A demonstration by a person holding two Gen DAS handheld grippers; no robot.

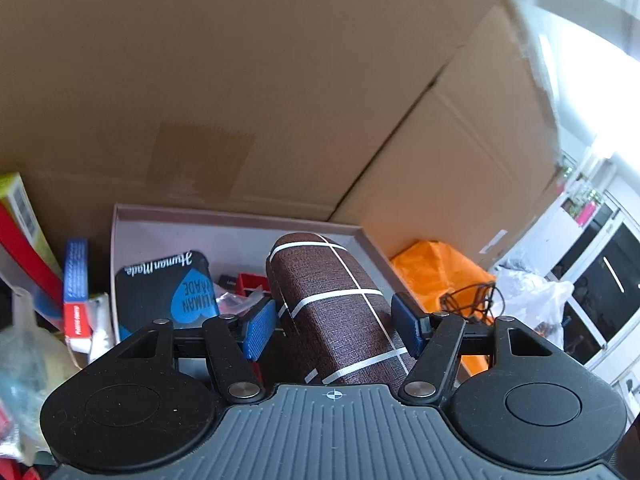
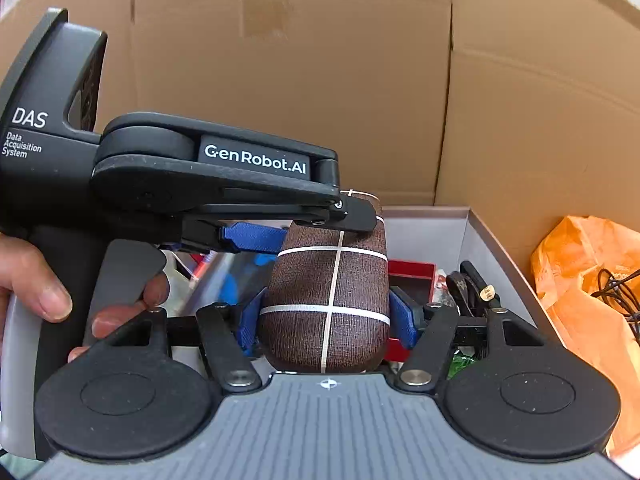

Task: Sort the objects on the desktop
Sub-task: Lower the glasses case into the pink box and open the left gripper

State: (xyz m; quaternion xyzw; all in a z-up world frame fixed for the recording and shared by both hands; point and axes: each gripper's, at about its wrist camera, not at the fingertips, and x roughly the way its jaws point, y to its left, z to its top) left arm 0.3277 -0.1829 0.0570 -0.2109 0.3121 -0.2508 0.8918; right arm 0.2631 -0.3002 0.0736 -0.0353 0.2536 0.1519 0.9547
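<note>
Two tongs (image 2: pixel 326 314) (image 1: pixel 334 326), one brown case (image 2: pixel 326 300).

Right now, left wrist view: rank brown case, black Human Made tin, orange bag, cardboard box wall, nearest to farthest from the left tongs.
1. brown case: between the left tongs.
2. black Human Made tin: left, in the tray.
3. orange bag: right, beyond the tray; too close to call against the tin.
4. cardboard box wall: behind everything.

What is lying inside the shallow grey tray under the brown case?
Inside the grey tray: a black Human Made tin, a red box and small clutter. The brown case, held by both grippers, covers the tray's middle, so anything there is hidden.
</note>
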